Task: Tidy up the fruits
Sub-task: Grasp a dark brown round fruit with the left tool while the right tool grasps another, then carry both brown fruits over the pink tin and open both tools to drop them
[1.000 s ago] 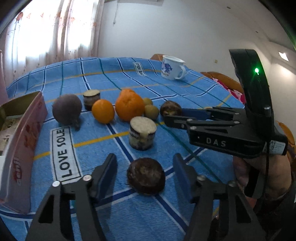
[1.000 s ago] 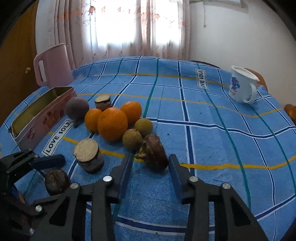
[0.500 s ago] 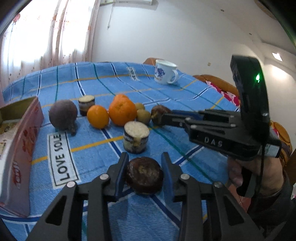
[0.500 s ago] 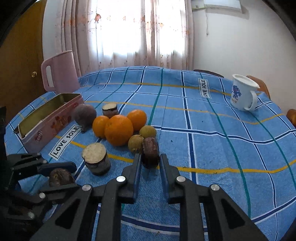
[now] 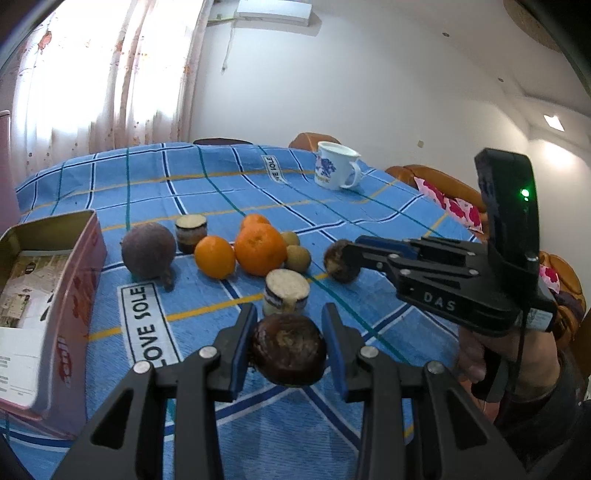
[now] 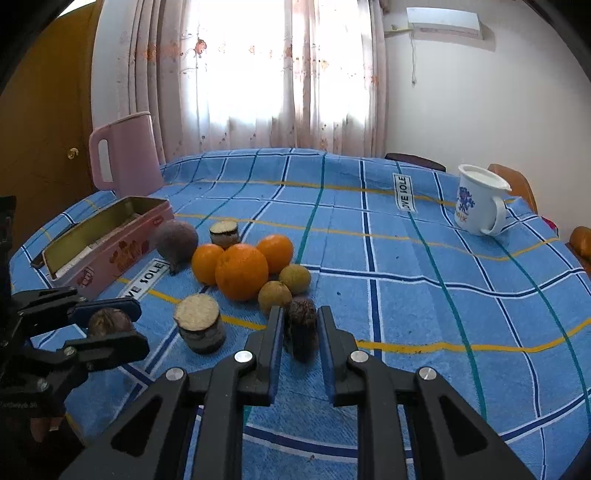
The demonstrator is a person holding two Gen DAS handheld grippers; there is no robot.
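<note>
Jaws clamped: left gripper on dark round fruit, right gripper on shrivelled brown fruit; pickup step, next probably transfer toward pink tin.

Two low, close wrist views over the tablecloth, sharing the oranges.

Domestic dining room. Indicated by: round table under blue checked cloth; sheer floral curtains over a bright window; wall-mounted white air conditioner; white enamel mug with blue print; pink plastic jug; brown wooden door.
</note>
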